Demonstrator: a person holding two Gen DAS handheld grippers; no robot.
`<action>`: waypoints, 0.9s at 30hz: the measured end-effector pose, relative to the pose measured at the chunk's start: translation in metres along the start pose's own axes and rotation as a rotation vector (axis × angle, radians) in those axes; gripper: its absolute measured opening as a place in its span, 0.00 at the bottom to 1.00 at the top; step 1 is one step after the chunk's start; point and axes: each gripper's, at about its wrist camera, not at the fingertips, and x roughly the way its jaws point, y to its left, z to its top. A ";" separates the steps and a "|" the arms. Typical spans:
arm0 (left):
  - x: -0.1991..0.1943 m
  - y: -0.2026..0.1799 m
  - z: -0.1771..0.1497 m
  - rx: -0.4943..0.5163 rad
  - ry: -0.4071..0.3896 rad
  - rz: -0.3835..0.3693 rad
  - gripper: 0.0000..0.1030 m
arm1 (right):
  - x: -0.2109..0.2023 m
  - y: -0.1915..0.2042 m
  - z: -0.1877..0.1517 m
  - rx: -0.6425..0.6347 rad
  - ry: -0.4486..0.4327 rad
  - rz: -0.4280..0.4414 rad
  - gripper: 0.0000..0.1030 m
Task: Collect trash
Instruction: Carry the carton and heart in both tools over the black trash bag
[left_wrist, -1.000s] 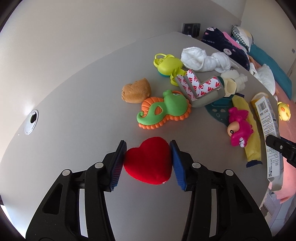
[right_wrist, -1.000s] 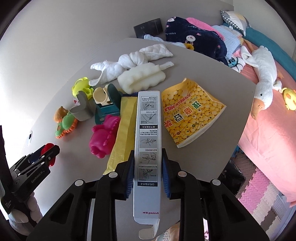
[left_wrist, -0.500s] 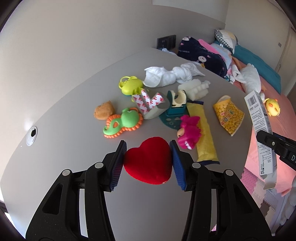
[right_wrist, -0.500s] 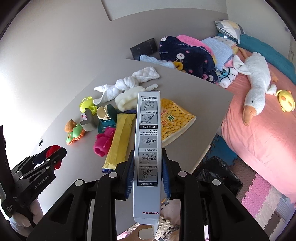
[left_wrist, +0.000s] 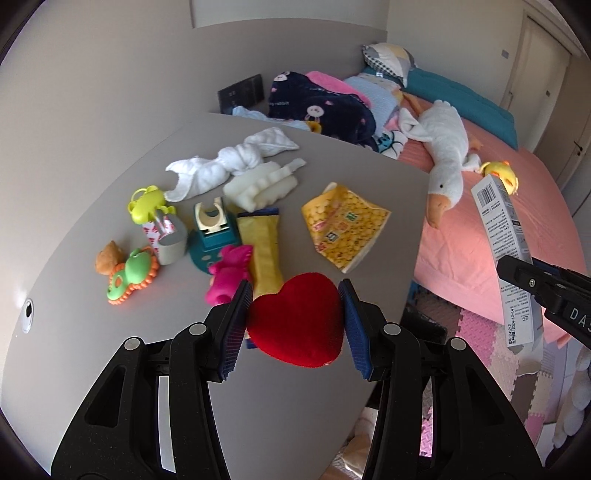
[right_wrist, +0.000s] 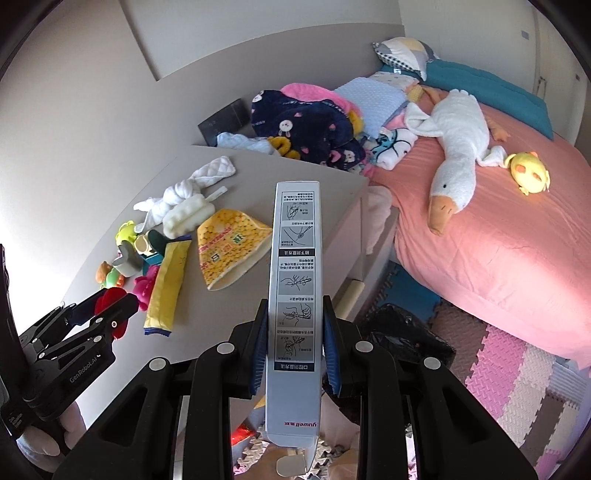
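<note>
My left gripper is shut on a red plush heart and holds it in the air above the grey table. My right gripper is shut on a long white carton with printed instructions, held off the table's right edge; the carton also shows in the left wrist view. On the table lie a yellow snack bag, a yellow wrapper, a tape roll and several toys. A black-lined trash bin stands on the floor beyond the table.
White cloths and a sponge lie at the table's far side. A bed with a pink sheet, a goose plush and piled clothes stands to the right. Pink foam mats cover the floor.
Both grippers have risen and pulled back from the table with their loads. The view now takes in the bed, the floor and the bin.
</note>
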 end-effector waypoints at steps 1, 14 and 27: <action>0.001 -0.007 0.001 0.011 0.001 -0.010 0.46 | -0.002 -0.006 -0.001 0.009 -0.003 -0.008 0.27; 0.012 -0.106 0.006 0.177 0.015 -0.134 0.46 | -0.031 -0.092 -0.017 0.138 -0.028 -0.123 0.27; 0.033 -0.184 0.008 0.305 0.067 -0.215 0.46 | -0.039 -0.168 -0.018 0.256 -0.038 -0.200 0.27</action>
